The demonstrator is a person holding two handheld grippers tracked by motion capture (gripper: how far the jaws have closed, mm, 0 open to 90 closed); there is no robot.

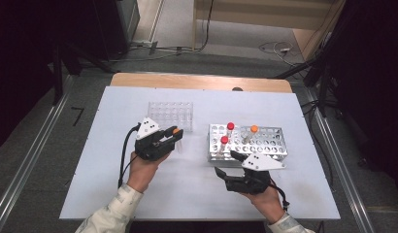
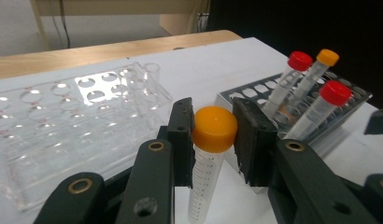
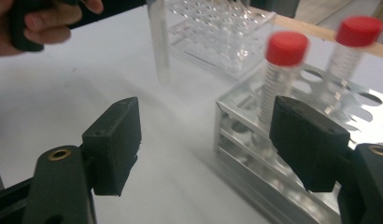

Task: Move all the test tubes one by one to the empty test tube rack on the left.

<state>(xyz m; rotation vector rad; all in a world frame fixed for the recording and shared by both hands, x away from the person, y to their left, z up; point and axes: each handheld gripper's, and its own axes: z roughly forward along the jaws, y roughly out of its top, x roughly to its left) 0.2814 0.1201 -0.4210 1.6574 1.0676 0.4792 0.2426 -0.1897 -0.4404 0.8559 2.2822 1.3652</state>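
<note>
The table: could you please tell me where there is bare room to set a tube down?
The table is bare along its near edge and left of the clear rack. It is crowded between that rack and the metal rack.

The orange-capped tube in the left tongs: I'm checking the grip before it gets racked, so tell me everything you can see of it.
The orange-capped tube is a slim, clear plastic centrifuge tube with printed graduation marks down its side and a smooth orange screw cap. It looks empty. It hangs upright, clamped at the cap between the two black pads of the left tongs, its body free below them. It is held above the white table, between the clear plastic rack and the metal rack, touching neither.
</note>
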